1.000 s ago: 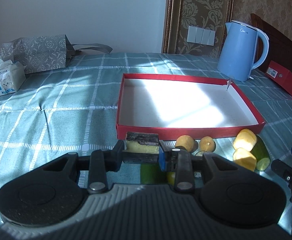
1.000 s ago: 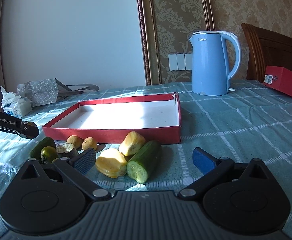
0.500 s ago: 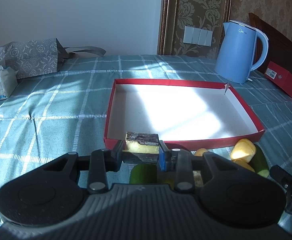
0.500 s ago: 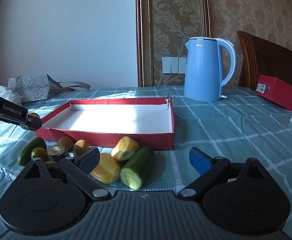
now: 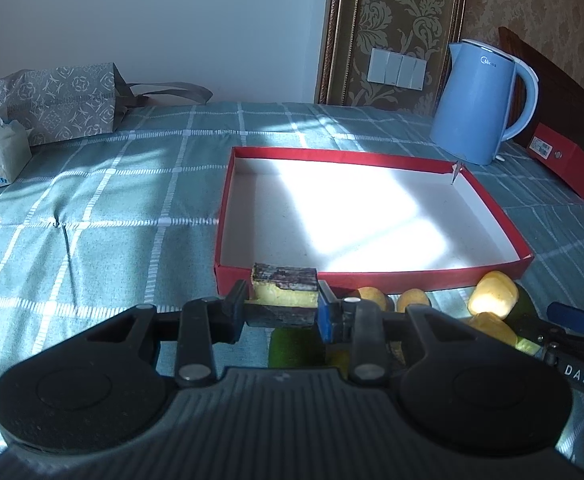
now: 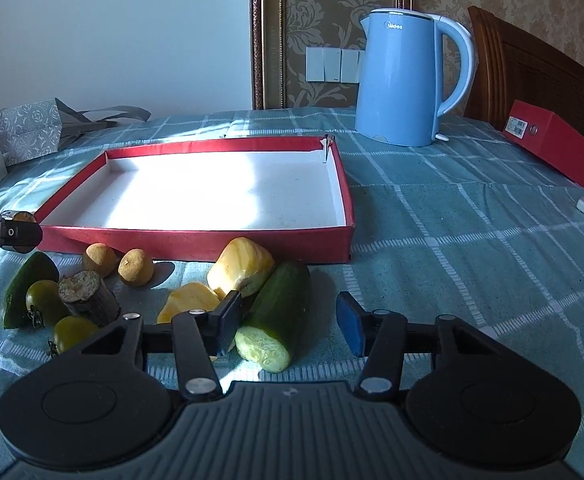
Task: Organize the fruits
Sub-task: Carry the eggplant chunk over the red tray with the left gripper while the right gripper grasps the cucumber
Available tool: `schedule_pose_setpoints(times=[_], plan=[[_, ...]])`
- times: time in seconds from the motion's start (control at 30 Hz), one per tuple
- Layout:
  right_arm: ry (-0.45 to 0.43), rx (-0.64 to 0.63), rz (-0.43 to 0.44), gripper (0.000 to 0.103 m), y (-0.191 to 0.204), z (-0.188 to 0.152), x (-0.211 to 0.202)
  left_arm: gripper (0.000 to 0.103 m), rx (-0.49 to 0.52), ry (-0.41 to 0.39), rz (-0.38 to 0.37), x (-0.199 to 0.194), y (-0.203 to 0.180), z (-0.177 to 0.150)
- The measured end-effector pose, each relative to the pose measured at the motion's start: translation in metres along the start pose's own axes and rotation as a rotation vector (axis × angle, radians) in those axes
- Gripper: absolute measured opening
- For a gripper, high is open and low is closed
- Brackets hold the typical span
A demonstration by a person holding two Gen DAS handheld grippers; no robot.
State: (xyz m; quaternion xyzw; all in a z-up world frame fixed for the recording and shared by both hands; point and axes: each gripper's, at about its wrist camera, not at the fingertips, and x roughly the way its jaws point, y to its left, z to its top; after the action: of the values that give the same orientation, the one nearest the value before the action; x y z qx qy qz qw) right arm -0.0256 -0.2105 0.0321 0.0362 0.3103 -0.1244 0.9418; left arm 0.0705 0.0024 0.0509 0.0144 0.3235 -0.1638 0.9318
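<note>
The left gripper (image 5: 283, 314), clamped on a dark-skinned, yellow-fleshed fruit chunk (image 5: 284, 289), has risen to the shallow red cardboard tray (image 5: 371, 275) rim; release looks close. Right gripper (image 6: 288, 330) gapes over the cut green cucumber (image 6: 276, 314).

left gripper (image 5: 282, 314): black ribbed body, round side discs, silver screws, blue pad. right gripper (image 6: 288, 330): same, white "das" lettering.

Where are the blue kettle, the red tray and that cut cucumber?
blue kettle (image 6: 399, 80): right wrist view, body.
red tray (image 6: 196, 240): right wrist view, front wall.
cut cucumber (image 6: 280, 308): right wrist view, green skin.
</note>
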Motion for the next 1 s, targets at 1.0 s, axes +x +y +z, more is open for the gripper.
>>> schedule_pose_setpoints(times=[1.0], plan=[[-0.079, -0.046, -0.052, 0.032, -0.008, -0.004, -0.012, 0.031, -0.001, -0.001, -0.039, -0.001, 0.001, 0.009]])
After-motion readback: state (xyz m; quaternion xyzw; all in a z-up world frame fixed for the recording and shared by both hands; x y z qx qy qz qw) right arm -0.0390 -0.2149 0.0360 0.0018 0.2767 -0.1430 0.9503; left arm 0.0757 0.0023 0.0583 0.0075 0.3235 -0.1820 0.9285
